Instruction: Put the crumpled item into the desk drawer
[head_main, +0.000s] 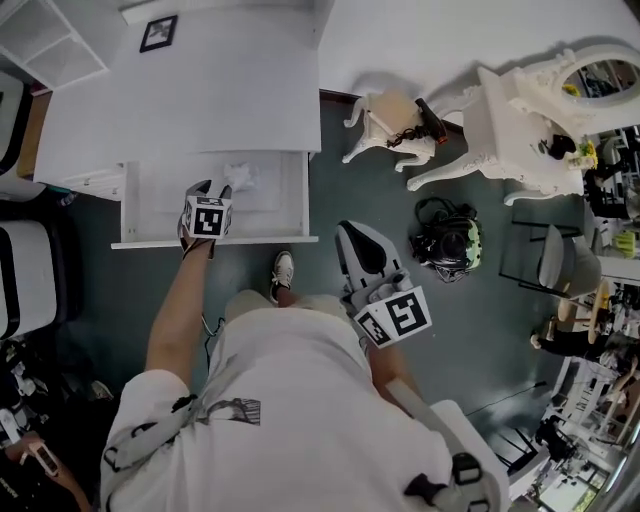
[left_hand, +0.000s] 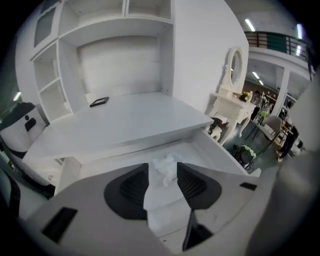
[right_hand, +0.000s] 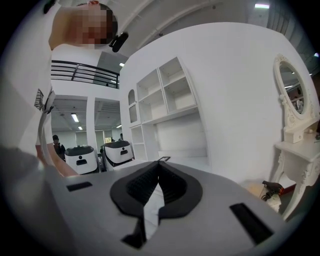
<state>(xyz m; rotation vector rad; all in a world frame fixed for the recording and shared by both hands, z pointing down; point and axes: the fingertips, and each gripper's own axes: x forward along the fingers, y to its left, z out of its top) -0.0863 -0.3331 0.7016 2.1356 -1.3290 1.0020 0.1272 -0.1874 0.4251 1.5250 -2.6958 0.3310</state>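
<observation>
Lying toward the back of the open desk drawer, the crumpled item is a loose white wad on the drawer's floor. The left gripper hovers just above it, jaws spread wide, and the wad shows in the gap with neither pad pressing it. The right gripper hangs well apart beside the person's leg, jaws pressed together on nothing

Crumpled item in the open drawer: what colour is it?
White crumpled item, best seen in the left gripper view.
</observation>
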